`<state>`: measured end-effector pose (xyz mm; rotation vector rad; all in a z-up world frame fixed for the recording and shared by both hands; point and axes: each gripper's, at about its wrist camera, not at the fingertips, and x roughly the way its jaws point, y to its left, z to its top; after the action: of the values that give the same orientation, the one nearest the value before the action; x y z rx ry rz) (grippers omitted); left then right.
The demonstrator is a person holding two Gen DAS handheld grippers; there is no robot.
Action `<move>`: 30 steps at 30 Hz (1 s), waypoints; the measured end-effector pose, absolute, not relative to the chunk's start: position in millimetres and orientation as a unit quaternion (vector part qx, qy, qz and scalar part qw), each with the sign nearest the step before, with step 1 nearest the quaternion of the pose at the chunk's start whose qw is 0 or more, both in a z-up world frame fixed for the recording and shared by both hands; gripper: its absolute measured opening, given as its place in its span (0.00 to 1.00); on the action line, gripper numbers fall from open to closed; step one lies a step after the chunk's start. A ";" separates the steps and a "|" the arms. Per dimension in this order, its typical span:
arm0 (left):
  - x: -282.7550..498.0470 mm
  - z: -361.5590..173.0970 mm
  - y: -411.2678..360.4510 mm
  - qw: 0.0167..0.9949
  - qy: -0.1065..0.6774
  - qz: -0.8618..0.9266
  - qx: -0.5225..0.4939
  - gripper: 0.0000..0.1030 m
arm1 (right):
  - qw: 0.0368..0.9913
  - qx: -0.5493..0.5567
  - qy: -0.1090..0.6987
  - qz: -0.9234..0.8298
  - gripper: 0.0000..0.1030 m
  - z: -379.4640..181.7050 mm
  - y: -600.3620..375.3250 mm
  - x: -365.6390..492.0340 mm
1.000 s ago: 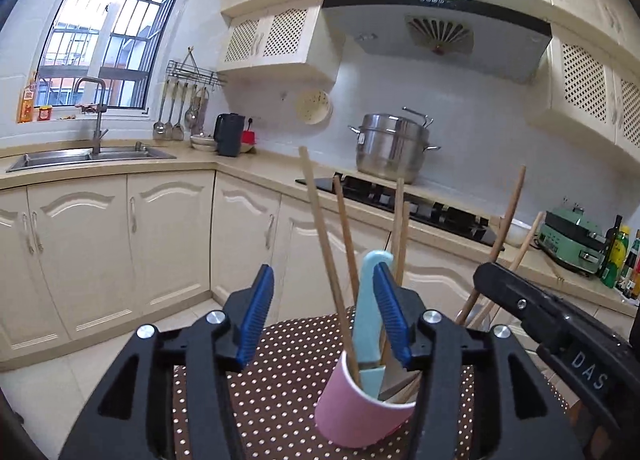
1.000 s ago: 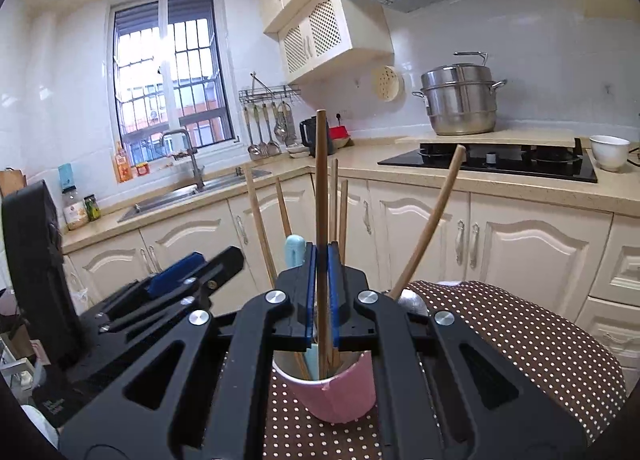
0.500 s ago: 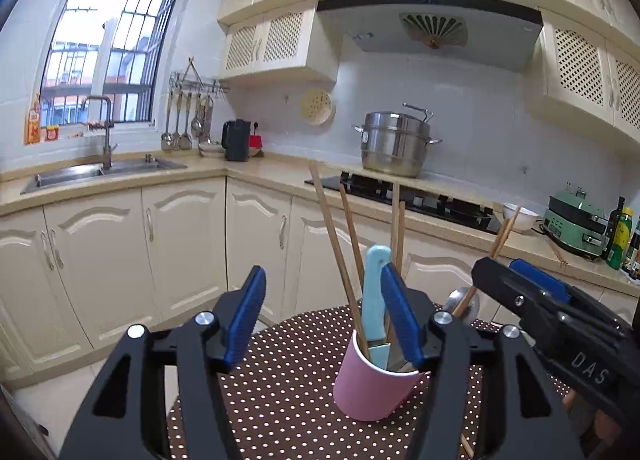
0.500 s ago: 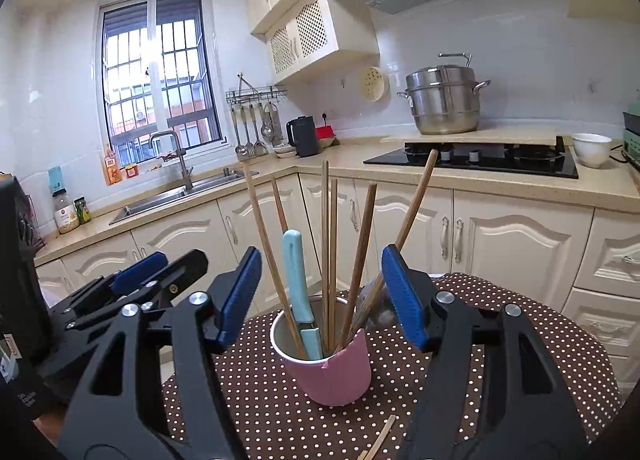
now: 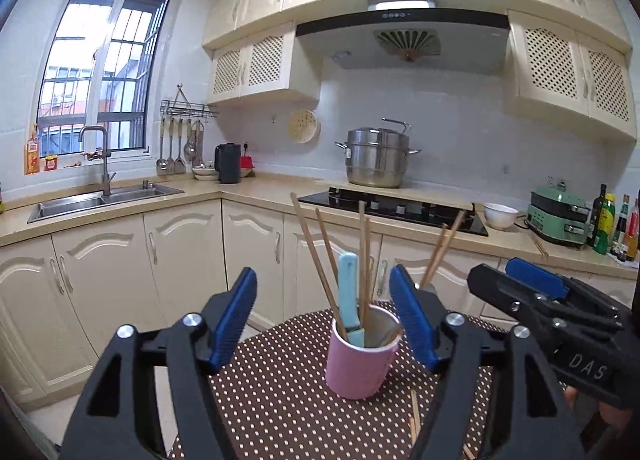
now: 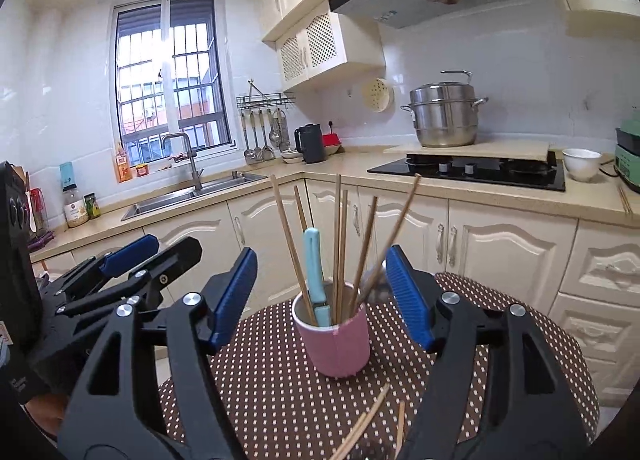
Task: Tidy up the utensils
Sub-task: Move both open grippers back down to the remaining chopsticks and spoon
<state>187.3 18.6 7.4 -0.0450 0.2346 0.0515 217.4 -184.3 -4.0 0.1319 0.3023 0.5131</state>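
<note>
A pink cup [image 5: 358,368] [image 6: 340,348] stands on the brown dotted table [image 5: 272,400] [image 6: 260,380]. It holds several wooden chopsticks [image 5: 316,256] [image 6: 291,240], a teal-handled knife [image 5: 348,284] [image 6: 314,260] and a metal spoon [image 6: 376,284]. My left gripper [image 5: 322,276] [image 6: 132,256] hovers a short way in front of the cup, its jaws opening, with nothing pressed between them. My right gripper [image 6: 321,256] [image 5: 532,292] faces the cup from the other side, jaws also opening and empty. Loose chopsticks [image 6: 362,428] [image 5: 415,416] lie on the table before the cup.
Behind the table runs an L-shaped counter with cream cabinets [image 5: 180,252]. It carries a sink [image 5: 100,200], a black hob [image 5: 392,208] with a steel pot [image 5: 376,158], and a white bowl [image 5: 500,216]. Bottles [image 5: 608,220] stand at the far right.
The right gripper let go of a chopstick, which now stands in the cup, and opened wide. The left gripper opened wider. Both drew back from the cup.
</note>
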 end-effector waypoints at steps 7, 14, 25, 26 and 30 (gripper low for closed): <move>177.1 -12.2 1.9 0.983 0.178 -0.041 -0.026 0.68 | 0.953 0.066 0.190 0.227 0.68 -21.1 -208.3 197.5; 196.6 -60.2 -25.1 0.936 0.337 -0.102 -0.003 0.68 | 0.932 0.067 0.294 0.201 0.70 -67.7 -234.2 196.8; 209.4 -140.7 -40.4 0.874 0.478 -0.089 0.032 0.68 | 0.903 0.063 0.384 0.184 0.70 -124.2 -260.4 190.1; 209.4 -143.7 -40.1 0.872 0.481 -0.086 0.033 0.68 | 0.901 0.064 0.387 0.184 0.70 -128.4 -262.0 188.9; 210.1 -152.6 -39.6 0.867 0.490 -0.077 0.038 0.68 | 0.897 0.062 0.398 0.183 0.70 -140.6 -262.9 186.0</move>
<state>210.1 -39.6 -152.6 0.0789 1.0268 -0.1605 186.0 -262.9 -140.6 0.1293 0.8252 0.3793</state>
